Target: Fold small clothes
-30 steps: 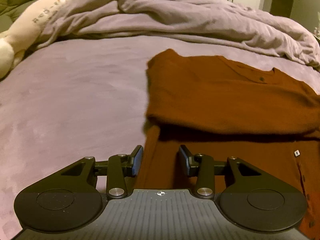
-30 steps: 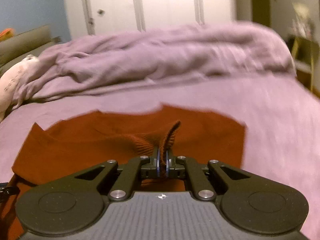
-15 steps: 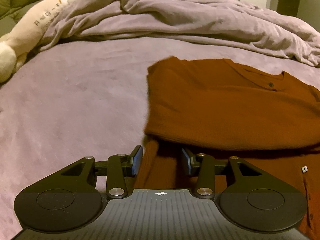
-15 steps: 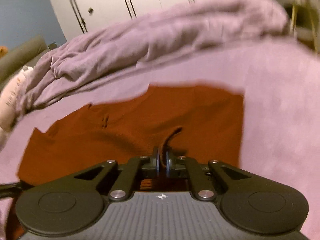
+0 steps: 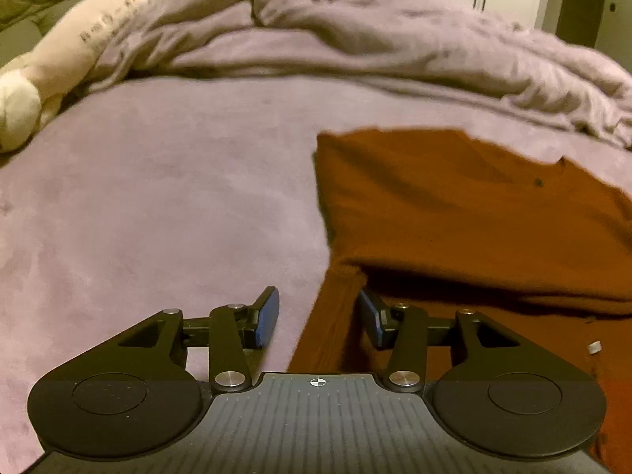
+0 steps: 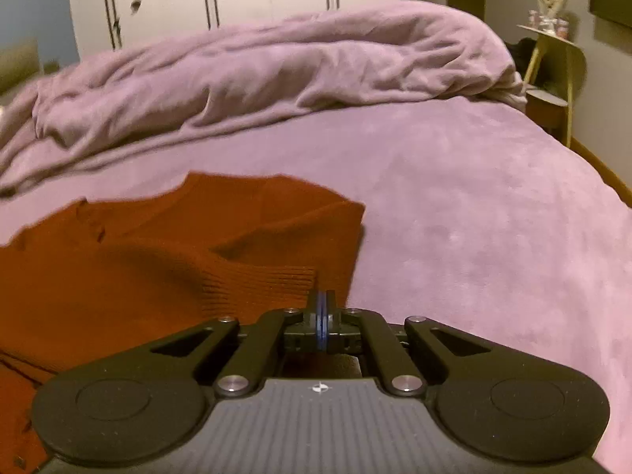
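The left gripper (image 5: 318, 318) hangs low over the near part of a bed (image 5: 158, 205) covered in a mauve sheet. Its jaws are opening, and a ribbed strip of a rust-brown sweater (image 5: 474, 213) runs between them without either pad pressing on it. The strip lies closer to the right pad. The sweater lies on the right half of the bed, its upper layer folded over so that a thick edge crosses from the gripper toward the right. A small dark button (image 5: 538, 183) shows near its neckline. A rumpled mauve duvet (image 5: 375, 43) is heaped across the far side. A cream plush toy (image 5: 67, 55) lies at the far left.
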The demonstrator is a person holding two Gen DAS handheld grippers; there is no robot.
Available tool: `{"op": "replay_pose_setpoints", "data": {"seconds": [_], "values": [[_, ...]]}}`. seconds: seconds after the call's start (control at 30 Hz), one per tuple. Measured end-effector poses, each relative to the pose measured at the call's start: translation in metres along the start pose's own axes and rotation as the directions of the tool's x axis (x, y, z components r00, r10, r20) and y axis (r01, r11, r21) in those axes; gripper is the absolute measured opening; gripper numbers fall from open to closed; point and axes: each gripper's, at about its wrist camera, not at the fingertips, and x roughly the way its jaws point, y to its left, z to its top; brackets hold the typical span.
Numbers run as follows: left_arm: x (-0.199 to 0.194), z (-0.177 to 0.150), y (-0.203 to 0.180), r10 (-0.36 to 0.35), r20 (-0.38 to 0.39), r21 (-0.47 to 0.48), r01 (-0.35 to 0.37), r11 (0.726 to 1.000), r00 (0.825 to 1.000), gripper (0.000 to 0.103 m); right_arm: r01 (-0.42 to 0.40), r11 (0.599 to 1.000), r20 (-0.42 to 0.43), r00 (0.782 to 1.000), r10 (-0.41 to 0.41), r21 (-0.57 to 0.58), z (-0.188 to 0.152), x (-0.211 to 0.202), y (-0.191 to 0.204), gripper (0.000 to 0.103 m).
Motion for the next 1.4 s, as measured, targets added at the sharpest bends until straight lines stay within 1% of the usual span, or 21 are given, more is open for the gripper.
{"op": "replay_pose_setpoints", "data": {"seconds": [0.07,0.17,0.2,0.27,0.33,0.4,0.47,0.53,0.57,0.6,0.67,0.77,0.97,1.1,1.2,1.3,1.33,1.4], "values": [[-0.013,0.005,0.0,-0.014,0.044,-0.004,0.014,1.0,0.999,0.052,-0.04,0.999,0.022,0.999,0.039,0.029,-0.001,-0.01,-0.001,0.001],[-0.016,0.017,-0.008,-0.039,0.07,-0.004,0.04,0.999,0.997,0.058,-0.092,0.995,0.048,0.995,0.09,0.034,0.0,-0.02,0.01,0.001],[-0.013,0.021,-0.012,-0.039,0.07,-0.008,0.04,0.999,0.997,0.059,-0.112,0.993,0.048,0.993,0.111,0.025,-0.001,-0.021,0.018,0.001],[-0.003,0.027,-0.021,-0.049,0.051,-0.019,0.05,0.999,0.997,0.059,-0.127,0.992,0.043,0.991,0.127,-0.01,0.0,-0.022,0.037,0.002],[0.011,0.03,-0.032,-0.071,0.014,-0.034,0.072,0.997,0.997,0.059,-0.151,0.987,0.044,0.987,0.154,-0.048,-0.001,-0.023,0.055,0.003],[0.025,0.029,-0.042,-0.081,-0.011,-0.029,0.08,0.996,0.997,0.059,-0.19,0.978,0.003,0.982,0.191,-0.085,-0.005,-0.02,0.074,0.003],[0.035,0.026,-0.053,-0.056,-0.027,0.005,0.056,0.998,0.998,0.059,-0.221,0.966,-0.062,0.975,0.215,-0.137,-0.013,-0.013,0.091,0.004],[0.038,0.02,-0.058,-0.042,-0.021,0.043,0.043,0.998,0.999,0.06,-0.223,0.957,-0.149,0.969,0.196,-0.188,-0.024,-0.001,0.102,0.007],[0.037,0.017,-0.059,-0.038,-0.017,0.057,0.039,0.998,0.999,0.06,-0.213,0.954,-0.149,0.971,0.184,-0.209,-0.03,0.001,0.103,0.007],[0.037,0.015,-0.06,-0.034,-0.013,0.076,0.035,0.996,0.999,0.06,-0.215,0.951,-0.133,0.973,0.188,-0.222,-0.033,-0.001,0.103,0.007],[0.035,0.012,-0.062,-0.031,-0.006,0.1,0.031,0.994,1.0,0.06,-0.217,0.947,-0.132,0.973,0.19,-0.237,-0.034,-0.002,0.101,0.008],[0.033,0.01,-0.061,-0.031,-0.006,0.108,0.032,0.994,0.999,0.06,-0.223,0.949,-0.131,0.971,0.198,-0.223,-0.035,-0.003,0.097,0.008],[0.032,0.008,-0.066,-0.007,-0.004,0.143,0.008,0.99,1.0,0.06,-0.187,0.941,-0.104,0.981,0.164,-0.282,-0.041,-0.005,0.098,0.008],[0.032,0.008,-0.067,0.002,-0.01,0.154,-0.001,0.988,1.0,0.06,-0.166,0.939,-0.109,0.984,0.139,-0.302,-0.039,-0.001,0.104,0.008],[0.032,0.009,-0.067,0.003,-0.015,0.158,-0.001,0.987,1.0,0.06,-0.165,0.937,-0.111,0.984,0.136,-0.307,-0.039,0.001,0.104,0.008],[0.031,0.009,-0.067,0.006,-0.017,0.167,-0.003,0.986,1.0,0.064,-0.169,0.931,-0.112,0.984,0.14,-0.323,-0.039,0.001,0.104,0.008],[0.03,0.009,-0.067,0.011,-0.015,0.17,-0.009,0.985,1.0,0.067,-0.17,0.929,-0.113,0.984,0.139,-0.329,-0.039,0.001,0.104,0.008],[0.027,0.007,-0.065,0.016,-0.014,0.172,-0.014,0.985,1.0,0.069,-0.166,0.923,-0.117,0.984,0.134,-0.346,-0.038,0.0,0.105,0.008]]}}
